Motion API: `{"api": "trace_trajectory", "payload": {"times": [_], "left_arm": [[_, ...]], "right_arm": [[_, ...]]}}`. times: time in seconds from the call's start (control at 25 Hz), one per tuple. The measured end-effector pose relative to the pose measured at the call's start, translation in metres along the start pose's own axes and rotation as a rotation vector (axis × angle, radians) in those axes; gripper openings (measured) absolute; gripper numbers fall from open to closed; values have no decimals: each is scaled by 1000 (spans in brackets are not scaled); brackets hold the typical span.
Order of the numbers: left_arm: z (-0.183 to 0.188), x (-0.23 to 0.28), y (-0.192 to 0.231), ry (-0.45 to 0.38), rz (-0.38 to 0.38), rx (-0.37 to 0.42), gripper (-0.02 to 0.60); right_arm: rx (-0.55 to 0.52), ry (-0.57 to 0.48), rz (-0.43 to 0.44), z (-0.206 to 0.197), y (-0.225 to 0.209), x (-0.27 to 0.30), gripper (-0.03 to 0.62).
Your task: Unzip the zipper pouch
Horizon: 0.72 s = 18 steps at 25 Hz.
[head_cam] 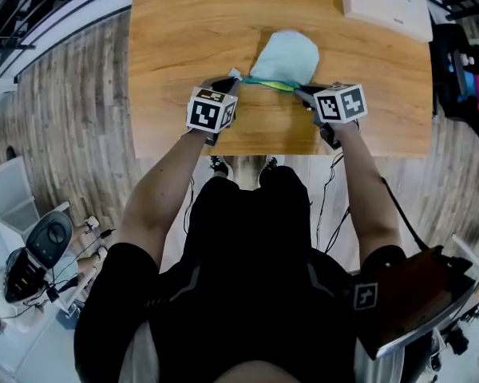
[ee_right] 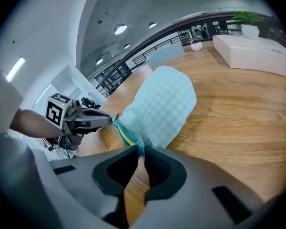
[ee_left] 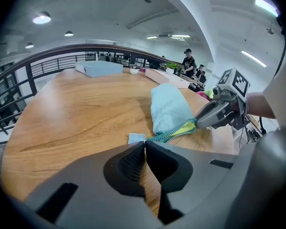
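Observation:
A pale blue zipper pouch (head_cam: 285,57) lies on the wooden table (head_cam: 184,38), with its teal zipper (head_cam: 270,83) along the near edge. My left gripper (head_cam: 233,80) is shut on the small blue fabric tab (ee_left: 136,138) at the zipper's left end. My right gripper (head_cam: 302,92) is shut on the zipper's right end (ee_right: 133,141), where yellow-green lining (ee_left: 188,127) shows beside the teeth. The pull itself is hidden between the jaws. The zipper (ee_left: 174,133) is stretched between the two grippers. Each gripper view shows the other gripper, the right (ee_left: 199,122) and the left (ee_right: 112,119).
A white box with a plant (head_cam: 383,6) stands at the table's back right corner. A flat blue box (ee_left: 99,68) lies at the far side. The table's near edge (head_cam: 263,154) runs just behind both grippers. Black and coloured gear (head_cam: 463,70) stands off the right side.

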<state>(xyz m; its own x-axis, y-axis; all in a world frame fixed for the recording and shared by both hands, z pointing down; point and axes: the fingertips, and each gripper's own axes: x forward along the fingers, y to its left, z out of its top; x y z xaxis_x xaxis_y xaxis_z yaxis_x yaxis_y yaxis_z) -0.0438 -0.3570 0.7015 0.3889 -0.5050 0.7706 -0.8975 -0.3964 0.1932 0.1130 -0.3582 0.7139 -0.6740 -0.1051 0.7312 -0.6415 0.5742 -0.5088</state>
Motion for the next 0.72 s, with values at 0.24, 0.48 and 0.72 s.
{"api": "trace_trajectory", "payload": {"times": [0.24, 0.48, 0.72], "left_arm": [[3, -2, 1, -36, -30, -12, 32], [15, -21, 1, -76, -32, 20, 34], [45, -60, -3, -187, -69, 48, 65]], "right_arm": [[54, -22, -38, -1, 2, 1, 58], [60, -69, -60, 4, 14, -11, 144], [62, -187, -99, 30, 29, -42, 184]]}}
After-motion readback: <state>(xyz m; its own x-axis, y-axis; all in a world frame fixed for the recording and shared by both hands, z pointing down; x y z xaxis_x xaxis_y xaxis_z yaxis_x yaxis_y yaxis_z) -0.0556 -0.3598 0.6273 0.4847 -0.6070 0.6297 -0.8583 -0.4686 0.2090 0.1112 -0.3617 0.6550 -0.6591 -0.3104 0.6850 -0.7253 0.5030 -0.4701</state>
